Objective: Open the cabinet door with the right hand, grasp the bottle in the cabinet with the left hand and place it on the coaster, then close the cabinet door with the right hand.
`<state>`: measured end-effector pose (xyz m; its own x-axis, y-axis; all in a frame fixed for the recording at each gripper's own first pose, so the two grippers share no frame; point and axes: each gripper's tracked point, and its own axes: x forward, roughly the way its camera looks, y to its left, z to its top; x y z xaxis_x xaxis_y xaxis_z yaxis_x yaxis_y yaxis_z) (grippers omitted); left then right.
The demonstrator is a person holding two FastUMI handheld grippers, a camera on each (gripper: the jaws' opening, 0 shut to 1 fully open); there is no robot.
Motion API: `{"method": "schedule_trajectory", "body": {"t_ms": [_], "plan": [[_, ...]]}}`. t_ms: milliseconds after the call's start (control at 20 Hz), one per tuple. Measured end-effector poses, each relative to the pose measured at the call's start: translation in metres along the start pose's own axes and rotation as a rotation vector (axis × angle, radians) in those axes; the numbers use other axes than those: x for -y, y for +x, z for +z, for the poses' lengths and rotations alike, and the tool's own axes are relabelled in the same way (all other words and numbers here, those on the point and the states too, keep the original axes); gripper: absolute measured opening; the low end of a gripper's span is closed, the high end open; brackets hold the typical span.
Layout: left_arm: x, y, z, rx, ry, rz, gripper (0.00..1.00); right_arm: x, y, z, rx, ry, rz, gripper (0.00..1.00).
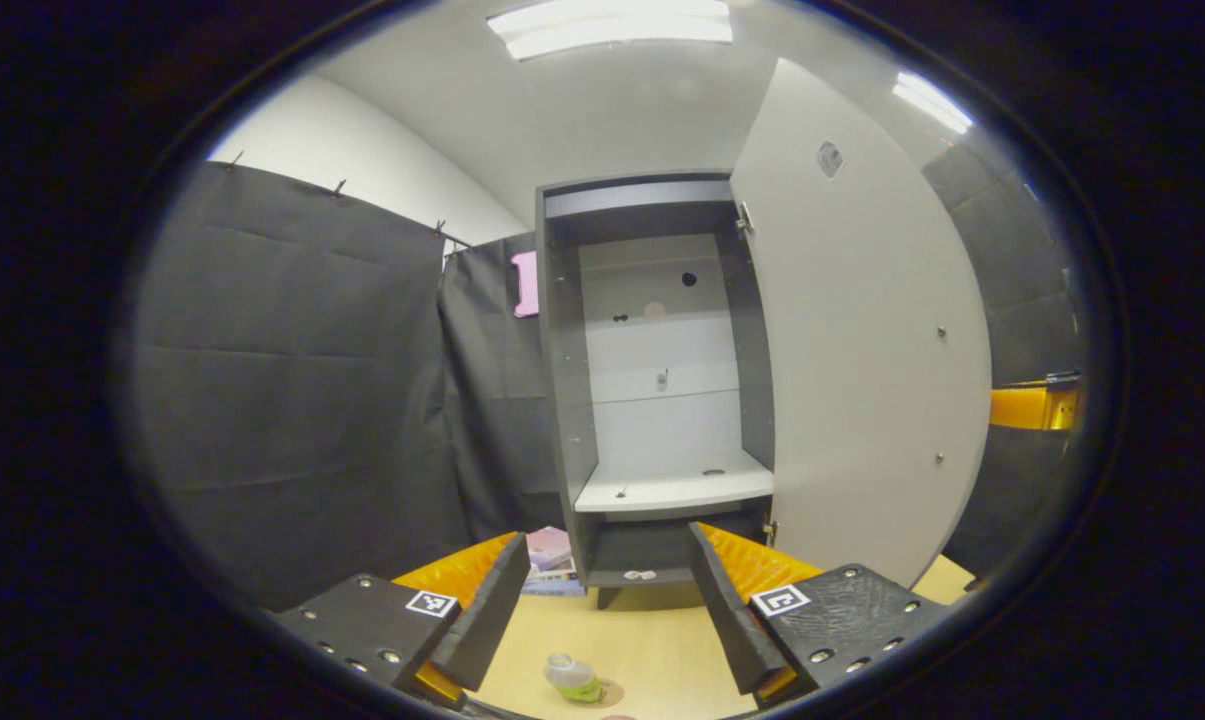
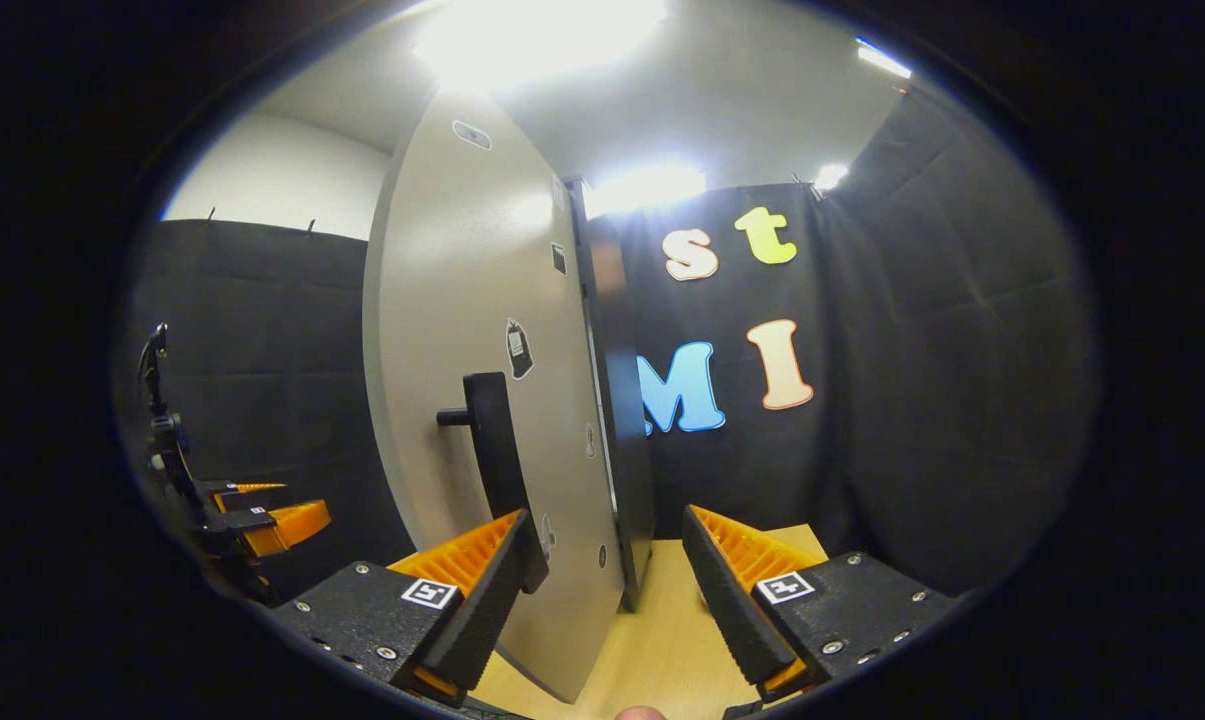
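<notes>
With the bottle (image 1: 573, 677) lying on the coaster (image 1: 607, 692) at 6 o'clock under the open, empty left gripper (image 1: 602, 600), the door (image 2: 482, 400) stands at 11 o'clock beside the open, empty right gripper (image 2: 602, 590).

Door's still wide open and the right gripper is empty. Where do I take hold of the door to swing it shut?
Take the dark bar handle on the cabinet door. It runs vertically, held off the panel by a short post, so bring the open right gripper in from the front with one finger on each side of it.
</notes>
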<state>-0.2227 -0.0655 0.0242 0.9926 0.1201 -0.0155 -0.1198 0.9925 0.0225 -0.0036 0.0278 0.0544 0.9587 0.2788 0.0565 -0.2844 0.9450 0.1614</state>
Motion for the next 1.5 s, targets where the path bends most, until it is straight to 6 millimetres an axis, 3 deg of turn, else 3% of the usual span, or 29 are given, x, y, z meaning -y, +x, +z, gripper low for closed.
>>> {"method": "schedule_trajectory", "body": {"t_ms": [250, 350, 600, 800, 1200, 1250, 1500], "plan": [[-0.025, 0.023, 0.006, 0.024, -0.004, -0.015, 0.92, -0.042, 0.008, 0.003, 0.004, 0.021, 0.026, 0.89], [-0.038, 0.035, 0.005, 0.027, -0.011, -0.023, 0.92, -0.064, 0.012, 0.002, 0.004, 0.010, 0.037, 0.93], [-0.065, 0.068, -0.017, 0.019, -0.024, -0.064, 0.92, -0.106, 0.032, -0.009, -0.024, 0.032, 0.042, 0.93], [-0.078, 0.094, -0.027, 0.020, -0.015, -0.124, 0.91, -0.126, 0.047, -0.008, -0.001, 0.038, -0.008, 0.93], [-0.097, 0.139, -0.059, -0.002, -0.044, -0.224, 0.91, -0.161, 0.088, -0.025, -0.008, 0.095, -0.139, 0.93], [-0.099, 0.142, -0.062, -0.013, -0.037, -0.221, 0.91, -0.168, 0.092, -0.030, -0.033, 0.112, -0.145, 0.89], [-0.100, 0.144, -0.064, -0.029, -0.049, -0.226, 0.91, -0.184, 0.118, -0.034, -0.061, 0.137, -0.126, 0.93]]}}
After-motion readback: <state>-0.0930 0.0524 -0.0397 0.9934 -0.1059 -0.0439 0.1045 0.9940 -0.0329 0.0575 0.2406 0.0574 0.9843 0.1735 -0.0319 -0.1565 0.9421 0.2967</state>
